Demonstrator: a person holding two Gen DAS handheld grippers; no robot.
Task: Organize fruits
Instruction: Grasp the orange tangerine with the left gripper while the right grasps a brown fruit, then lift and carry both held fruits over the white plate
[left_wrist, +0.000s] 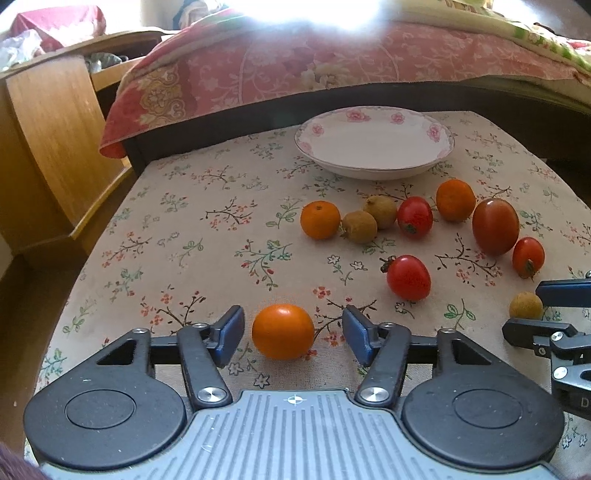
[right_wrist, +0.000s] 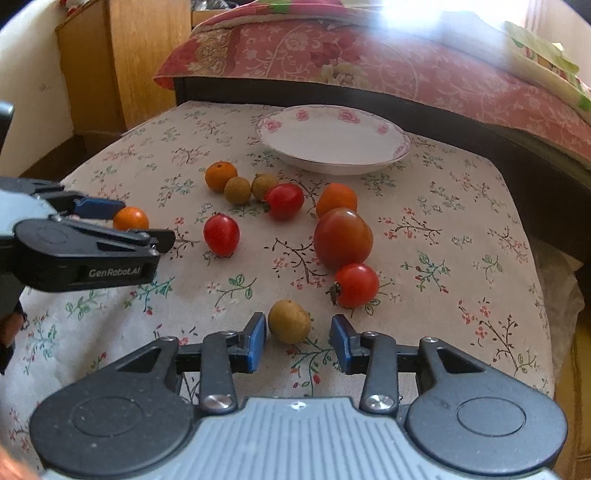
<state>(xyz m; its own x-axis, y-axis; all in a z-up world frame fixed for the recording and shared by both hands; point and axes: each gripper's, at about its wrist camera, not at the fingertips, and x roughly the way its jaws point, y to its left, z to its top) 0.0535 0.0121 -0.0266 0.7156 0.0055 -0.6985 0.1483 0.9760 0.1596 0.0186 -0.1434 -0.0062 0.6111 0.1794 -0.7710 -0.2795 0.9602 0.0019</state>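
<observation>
Between the spread blue pads of the left gripper (left_wrist: 293, 334), an orange tomato (left_wrist: 283, 331) on the flowered tablecloth (left_wrist: 184, 236), touching neither pad; nothing gripped. Likewise straddled by the wide-open right gripper (right_wrist: 298, 341), a brown longan (right_wrist: 289, 320), apart from both pads, just beside a red cherry tomato (right_wrist: 355, 285). Farther back, loose on the cloth: two small oranges, two more longans, red tomatoes and one big dark tomato (right_wrist: 342, 238), all short of the rose-rimmed plate (right_wrist: 334, 134) near the bed edge.
</observation>
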